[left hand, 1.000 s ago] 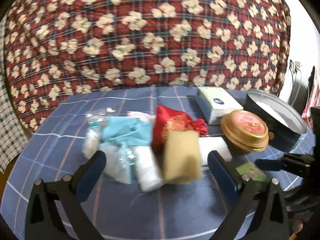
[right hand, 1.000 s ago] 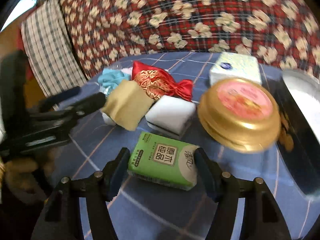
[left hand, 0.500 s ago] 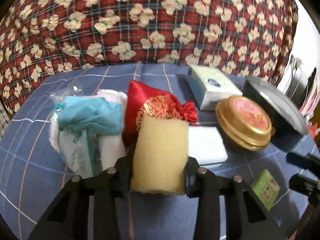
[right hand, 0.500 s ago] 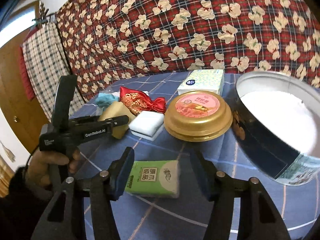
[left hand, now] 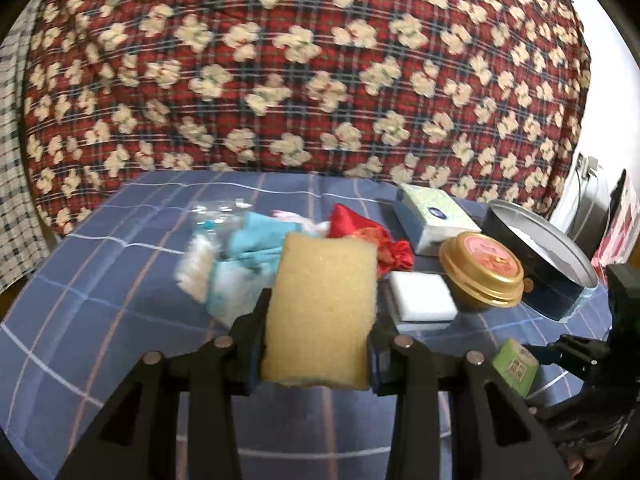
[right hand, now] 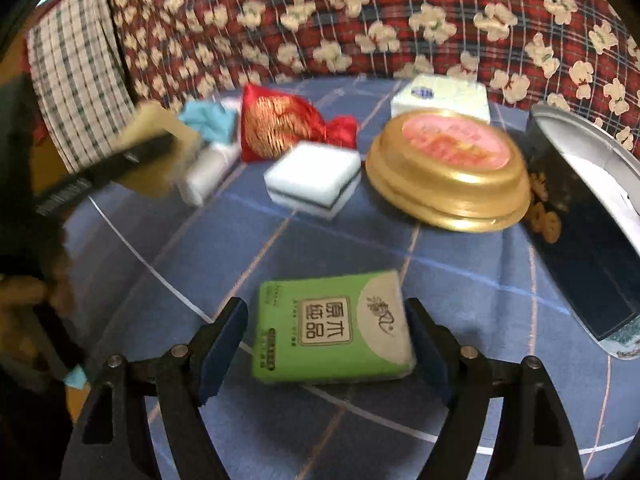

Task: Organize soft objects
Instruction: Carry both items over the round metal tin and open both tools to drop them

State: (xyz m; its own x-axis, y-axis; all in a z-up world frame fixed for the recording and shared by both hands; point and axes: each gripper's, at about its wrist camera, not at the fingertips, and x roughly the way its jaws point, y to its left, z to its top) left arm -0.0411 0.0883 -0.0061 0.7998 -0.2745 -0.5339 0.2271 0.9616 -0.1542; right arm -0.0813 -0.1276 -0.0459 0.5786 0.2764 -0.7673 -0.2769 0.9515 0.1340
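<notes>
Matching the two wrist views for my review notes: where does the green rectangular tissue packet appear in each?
Left wrist: green rectangular tissue packet at lower right, on the blue checked cloth.
Right wrist: bottom centre, between the right gripper's open jaws.
Shared landmark: round gold tin lid, beyond the packet.

red floral quilt [left hand: 304, 68] behind | checked cloth [right hand: 76, 68] left | wall possibly white

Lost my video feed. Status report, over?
Left gripper clamped on yellow sponge. Right gripper open, jaws just widened, straddling green tissue pack. Nothing blocking.
</notes>
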